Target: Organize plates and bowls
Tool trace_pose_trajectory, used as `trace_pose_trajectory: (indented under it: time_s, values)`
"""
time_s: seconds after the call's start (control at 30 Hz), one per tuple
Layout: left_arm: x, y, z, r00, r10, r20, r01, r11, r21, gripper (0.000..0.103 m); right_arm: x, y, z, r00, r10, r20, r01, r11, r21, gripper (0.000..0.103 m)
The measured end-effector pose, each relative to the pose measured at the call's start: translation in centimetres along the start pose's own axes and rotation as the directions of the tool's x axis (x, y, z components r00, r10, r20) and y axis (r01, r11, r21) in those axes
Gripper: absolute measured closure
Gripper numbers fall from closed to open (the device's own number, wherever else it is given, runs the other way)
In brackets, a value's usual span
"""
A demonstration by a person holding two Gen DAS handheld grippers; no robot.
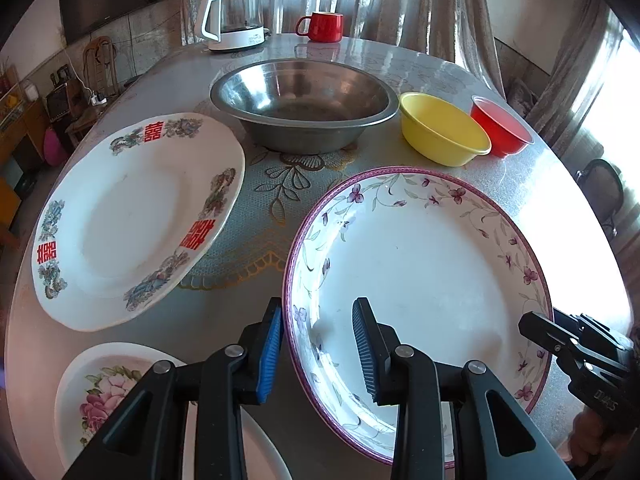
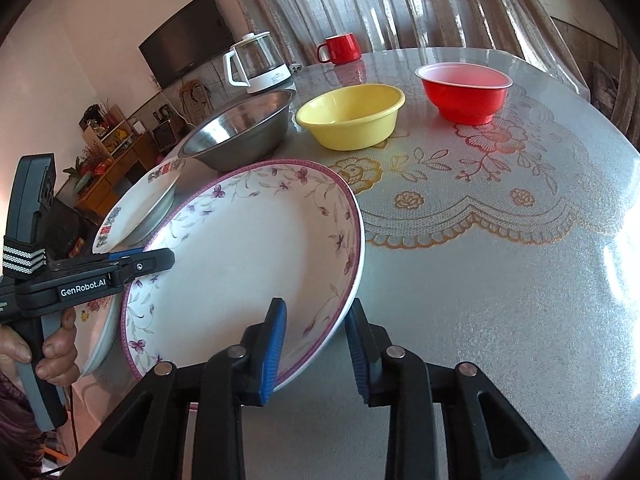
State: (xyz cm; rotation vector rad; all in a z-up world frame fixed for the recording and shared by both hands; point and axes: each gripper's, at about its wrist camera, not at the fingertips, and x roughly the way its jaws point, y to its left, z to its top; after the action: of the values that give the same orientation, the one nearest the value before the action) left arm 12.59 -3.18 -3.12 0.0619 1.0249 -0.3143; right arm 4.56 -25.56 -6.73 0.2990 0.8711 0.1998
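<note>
A large purple-flowered plate (image 1: 416, 264) lies near the table's front; it also shows in the right wrist view (image 2: 248, 264). My left gripper (image 1: 318, 344) is open, its jaws standing either side of the plate's left rim. My right gripper (image 2: 316, 344) is open, its jaws standing either side of the plate's right rim. Each gripper shows at the edge of the other's view, the right gripper (image 1: 560, 340) and the left gripper (image 2: 152, 260). A white plate with red characters (image 1: 136, 220) lies to the left. A pink-rose plate (image 1: 120, 396) lies at the near left.
A steel basin (image 1: 300, 104), a yellow bowl (image 1: 440, 128) and a red bowl (image 1: 500, 124) stand in a row behind the plates. A glass kettle (image 1: 234, 16) and a red mug (image 1: 322, 26) stand at the far edge of the round table (image 2: 500, 260).
</note>
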Motion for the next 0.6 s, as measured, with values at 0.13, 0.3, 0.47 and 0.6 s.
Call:
trace_pose_trajectory:
  time_s: [0.13,0.3,0.47,0.6]
  values:
    - [-0.4,-0.4,-0.2,1.000,-0.015,0.005,0.015,1.000,-0.019,0.068,-0.1,-0.3,0.0,0.999,0.038,-0.010,-0.037,0.999,0.008,0.073]
    - [-0.6,-2.3,-0.7,0.999,-0.050,0.009,0.050,0.999,-0.006,0.068,-0.8,-1.6,0.3,1.000,0.022,0.012,-0.022,0.999,0.037,0.073]
    - [-0.4,-4.0,-0.7,0.997,-0.076,0.008,0.076,0.997,0.003,0.068,-1.7,-3.1,0.5,0.999,-0.010,0.038,0.008,0.998,0.062,0.073]
    - [-0.1,-5.1,-0.6,0.997,-0.078,0.010,0.078,0.997,0.007,0.067,-2.0,-4.0,0.6,0.998,-0.038,0.047,0.034,0.996,0.082,0.073]
